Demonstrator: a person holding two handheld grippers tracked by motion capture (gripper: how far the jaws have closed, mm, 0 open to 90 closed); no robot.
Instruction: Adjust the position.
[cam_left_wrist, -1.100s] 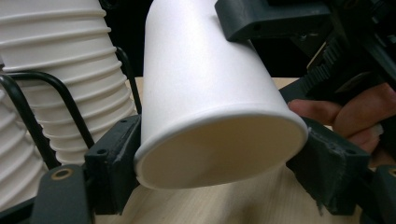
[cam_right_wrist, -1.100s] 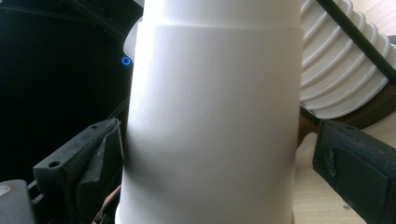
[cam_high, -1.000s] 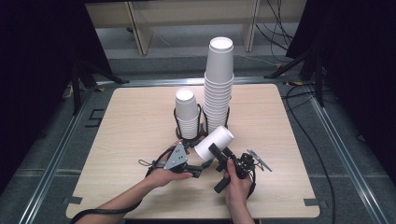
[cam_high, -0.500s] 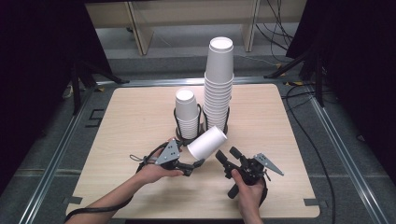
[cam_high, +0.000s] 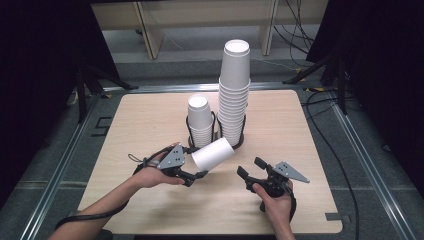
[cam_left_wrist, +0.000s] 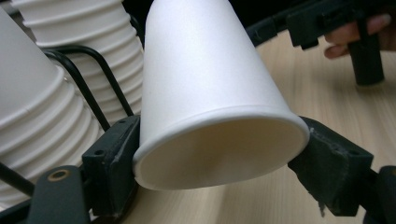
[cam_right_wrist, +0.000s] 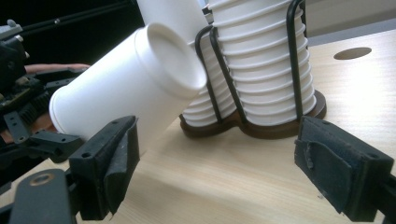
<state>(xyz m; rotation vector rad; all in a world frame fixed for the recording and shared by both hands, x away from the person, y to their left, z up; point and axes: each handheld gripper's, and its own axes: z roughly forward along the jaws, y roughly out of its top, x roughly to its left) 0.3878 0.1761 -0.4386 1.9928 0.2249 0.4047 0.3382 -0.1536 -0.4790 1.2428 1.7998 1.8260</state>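
My left gripper (cam_high: 195, 176) is shut on a single white paper cup (cam_high: 213, 153), gripping it at the rim; the cup lies tilted with its base pointing up toward the stacks. In the left gripper view the cup (cam_left_wrist: 210, 93) sits between both pads (cam_left_wrist: 114, 154). My right gripper (cam_high: 248, 169) stands open to the right of the cup, apart from it, nothing between its jaws. The right gripper view shows the cup (cam_right_wrist: 130, 84) ahead on the left. A short cup stack (cam_high: 200, 120) and a tall cup stack (cam_high: 235, 90) stand upside down in a black wire holder (cam_high: 216, 135).
The wooden table (cam_high: 150, 115) has a round hole (cam_right_wrist: 352, 52) near the holder. Metal rails frame the table, and cables (cam_high: 330, 145) trail on the floor at the right. Dark curtains hang on both sides.
The right gripper let go of the cup and drew back to the right, now open. The left gripper keeps the cup and has shifted slightly left.
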